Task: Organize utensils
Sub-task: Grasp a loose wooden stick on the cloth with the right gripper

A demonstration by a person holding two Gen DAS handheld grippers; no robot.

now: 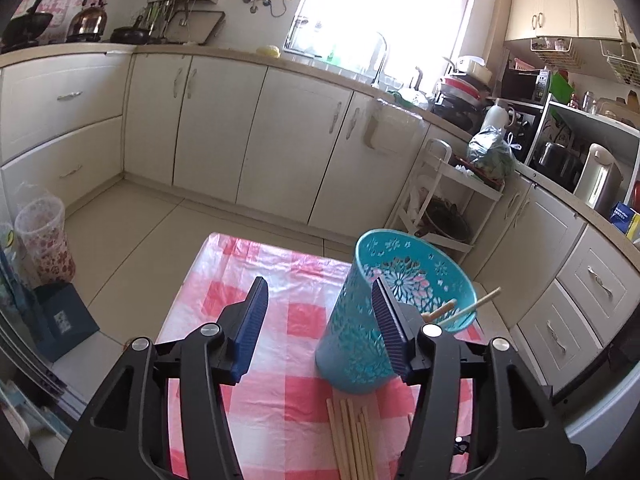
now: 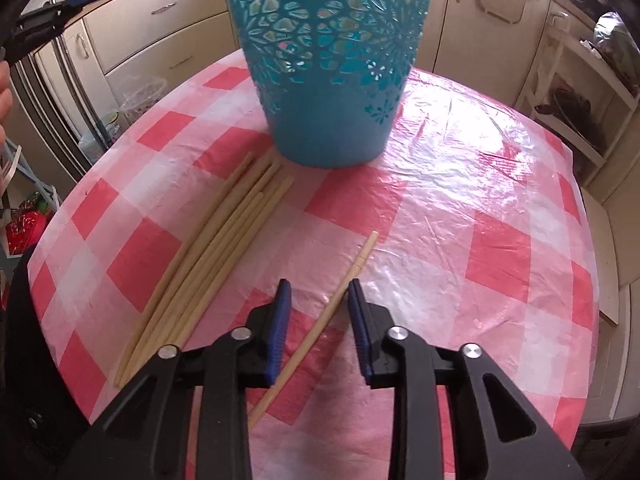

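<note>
A teal cut-out utensil holder (image 1: 356,344) stands upright on the pink checked tablecloth (image 1: 288,264), with two chopsticks (image 1: 482,301) leaning out of its rim. My left gripper (image 1: 319,284) is open and hangs just left of the holder, with nothing between its jaws; its right finger overlaps the holder's side. In the right wrist view the holder (image 2: 328,80) is at the far side of the table, and several chopsticks (image 2: 208,256) lie in a bundle in front of it. A single chopstick (image 2: 362,256) lies slantwise between the jaws of my right gripper (image 2: 319,284), which stand narrowly apart around it.
The tablecloth (image 2: 480,240) ends close on all sides. Beyond it are cream cabinets, a white trolley (image 1: 440,200), a lined bin (image 1: 44,236) and a dark blue box (image 1: 64,320) on the floor. A hand (image 2: 4,96) shows at the left edge.
</note>
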